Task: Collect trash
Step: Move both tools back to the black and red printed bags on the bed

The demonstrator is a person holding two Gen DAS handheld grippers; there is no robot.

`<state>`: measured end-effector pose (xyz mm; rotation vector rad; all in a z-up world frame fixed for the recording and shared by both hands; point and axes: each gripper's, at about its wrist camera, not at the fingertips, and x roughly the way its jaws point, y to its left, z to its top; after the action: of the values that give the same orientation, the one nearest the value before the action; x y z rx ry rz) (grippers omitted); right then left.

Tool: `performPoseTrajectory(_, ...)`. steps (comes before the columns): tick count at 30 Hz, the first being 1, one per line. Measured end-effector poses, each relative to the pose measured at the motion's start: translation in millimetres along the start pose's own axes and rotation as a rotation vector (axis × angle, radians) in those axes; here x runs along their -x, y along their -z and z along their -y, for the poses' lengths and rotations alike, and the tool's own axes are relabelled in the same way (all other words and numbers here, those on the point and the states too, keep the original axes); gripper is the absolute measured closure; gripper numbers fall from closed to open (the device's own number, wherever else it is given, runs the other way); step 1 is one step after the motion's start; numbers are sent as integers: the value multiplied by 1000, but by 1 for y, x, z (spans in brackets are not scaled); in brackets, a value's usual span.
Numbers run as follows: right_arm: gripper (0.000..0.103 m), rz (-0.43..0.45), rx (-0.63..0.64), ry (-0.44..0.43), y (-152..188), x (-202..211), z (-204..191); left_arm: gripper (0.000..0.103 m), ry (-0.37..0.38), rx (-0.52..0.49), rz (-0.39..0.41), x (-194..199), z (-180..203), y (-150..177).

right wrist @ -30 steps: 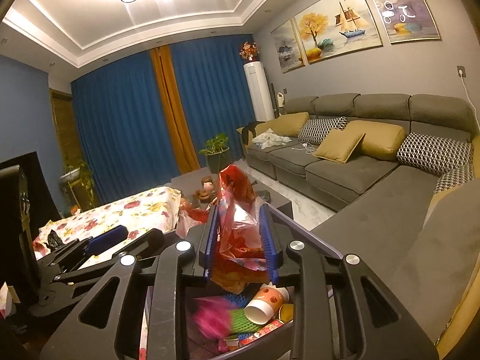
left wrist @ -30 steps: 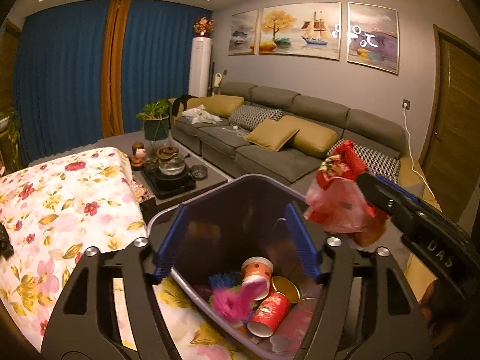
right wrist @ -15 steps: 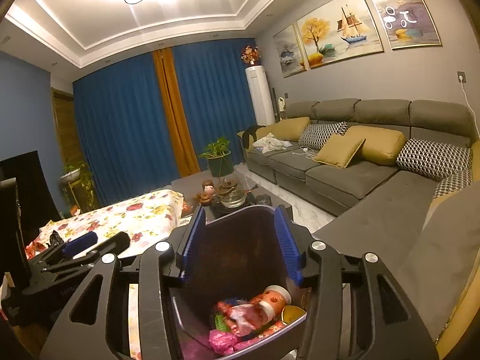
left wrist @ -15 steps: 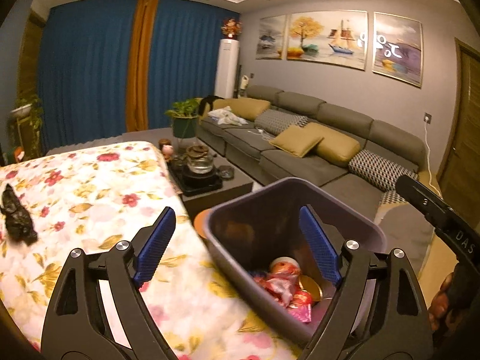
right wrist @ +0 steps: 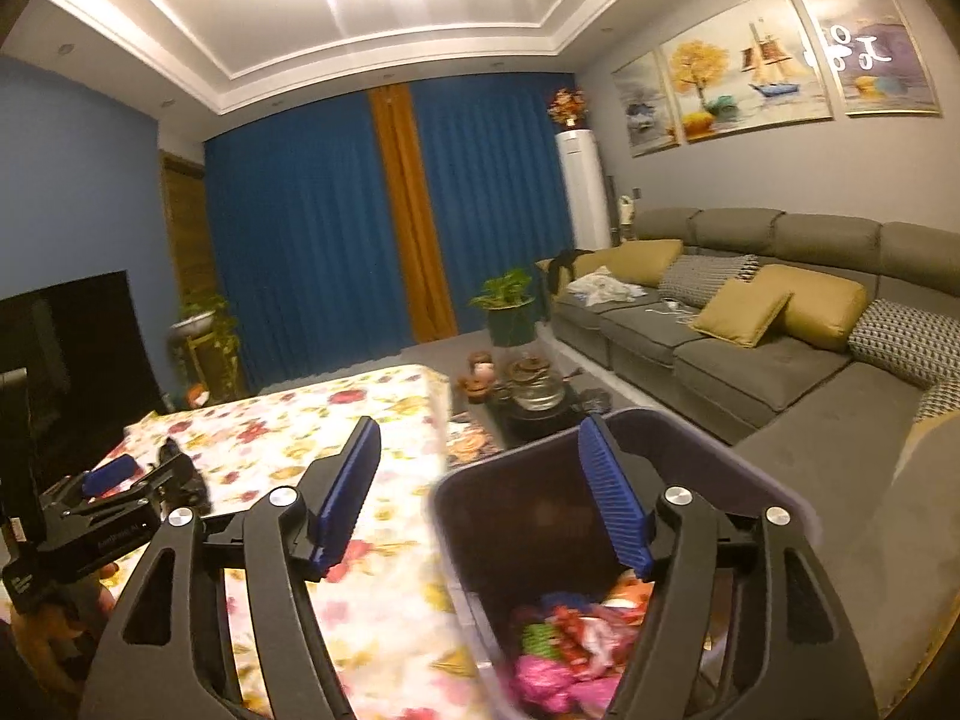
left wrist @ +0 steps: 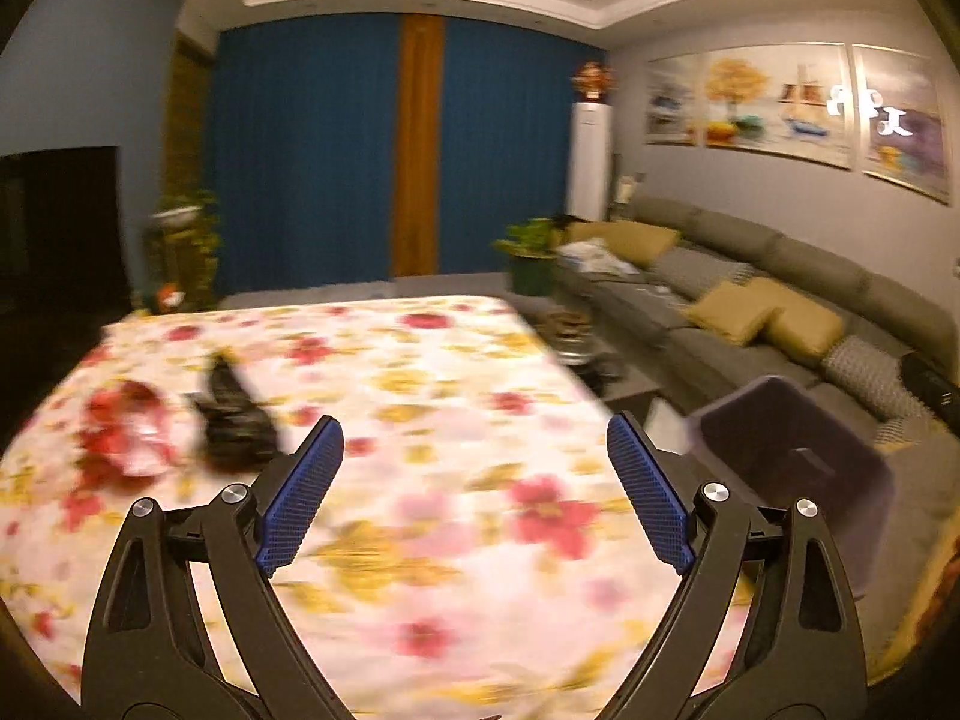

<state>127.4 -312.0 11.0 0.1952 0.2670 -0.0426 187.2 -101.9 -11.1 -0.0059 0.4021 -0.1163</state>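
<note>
The left gripper is hanging over the floral cloth, its jaws wide with nothing between them; they have just been opening. At middle left of its view a black scrap and a red wrapper are lying on the cloth, blurred. The bin is sitting at lower right there. The right gripper is hovering above the bin, jaws spread and empty, just opened further; coloured trash is lying inside at the bottom.
</note>
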Motion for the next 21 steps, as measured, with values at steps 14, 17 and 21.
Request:
performPoseTrajectory(14, 21, -61, 85, -201, 6, -44, -130, 15, -285, 107, -9, 25, -153, 9)
performPoseTrajectory(17, 20, -79, 91, -250, 7, -59, -158, 15, -325, 144, -5, 24, -182, 7)
performPoseTrajectory(21, 20, -119, 113, -284, 12, -85, -198, 15, -364, 172, -6, 17, -213, 4)
